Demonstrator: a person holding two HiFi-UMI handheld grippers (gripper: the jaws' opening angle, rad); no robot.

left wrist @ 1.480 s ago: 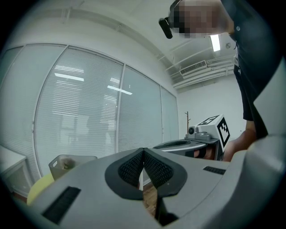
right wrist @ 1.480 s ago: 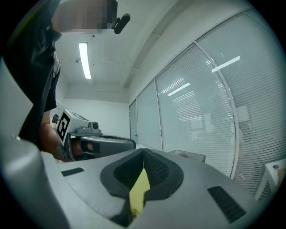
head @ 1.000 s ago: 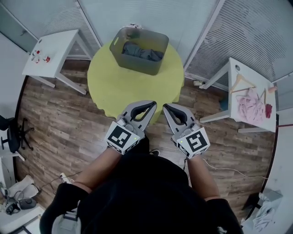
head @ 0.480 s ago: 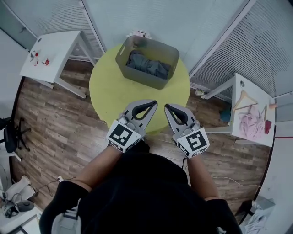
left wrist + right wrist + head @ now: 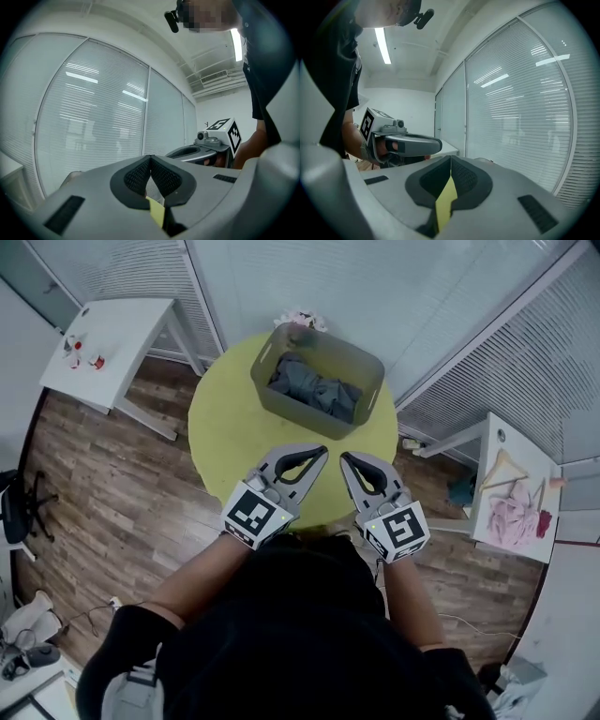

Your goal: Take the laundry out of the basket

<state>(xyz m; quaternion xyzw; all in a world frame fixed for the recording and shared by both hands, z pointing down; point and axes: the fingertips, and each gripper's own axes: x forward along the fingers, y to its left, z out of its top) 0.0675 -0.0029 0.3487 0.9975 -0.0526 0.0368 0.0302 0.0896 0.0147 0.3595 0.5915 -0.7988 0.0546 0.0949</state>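
Only the head view shows basket [image 5: 302, 414], laundry [image 5: 314, 390], desk [image 5: 234, 427]. Gripper views show left gripper [image 5: 150, 158] and right gripper [image 5: 450, 159] with jaws together, seemingly empty.

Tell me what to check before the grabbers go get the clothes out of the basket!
1. Laundry in the basket: ok. Dark grey laundry lies inside the grey basket on the yellow table.
2. Grippers empty: ok. Nothing sits between the jaws of the left gripper or the right gripper.
3. Jaws open to grab: not ok. Both pairs are closed together.
4. Grippers at the basket: not ok. Both hang over the table's near edge, short of the basket.
5. Path clear: ok. Only bare tabletop lies between the grippers and the basket.
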